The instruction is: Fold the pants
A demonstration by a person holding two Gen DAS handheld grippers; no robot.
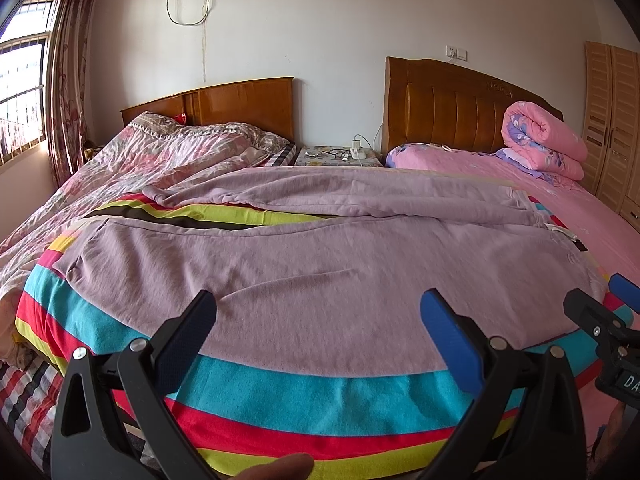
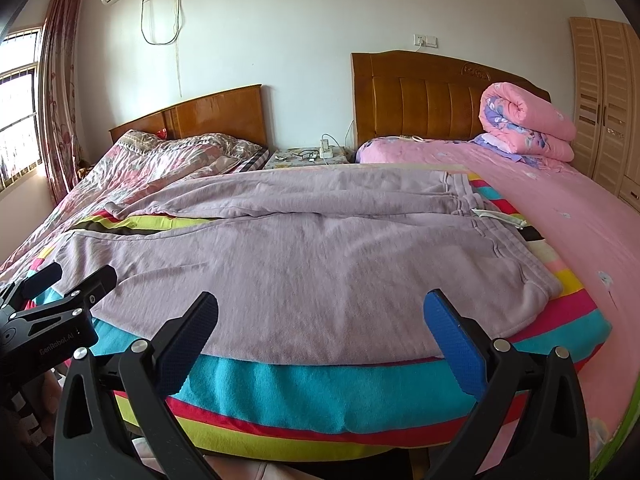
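The pants (image 1: 304, 264), a lilac sweat pair, lie spread flat on a striped blanket (image 1: 280, 396) over the bed, waistband (image 2: 480, 208) toward 3 o'clock and leg ends toward 9 o'clock, with a wedge of blanket showing between the two legs. The near leg runs along the blanket's front edge; the far leg lies behind it, a little rumpled at its cuff (image 1: 154, 192). The left gripper (image 1: 318, 332) hovers wide open just short of the near leg's edge, holding nothing; the right gripper (image 2: 320, 332) does the same further toward the waistband, also gaping and empty. Neither pad touches cloth yet, so the fold looks not begun. The likely first move is to pinch the near leg's edge and carry it over onto the far leg. Risk one: the fabric lies tight on the fleecy blanket, so a low pinch could catch the blanket along with the pants and drag both. Risk two: a shallow bite takes only the top layer, and the leg opens instead of folding. Risk three: the two grippers sit close together near the middle, so the cuff end at 9 o'clock may lag and twist unless the grips spread apart. The drawstring (image 2: 500, 216) at the waist could also snag or trail out of the fold.
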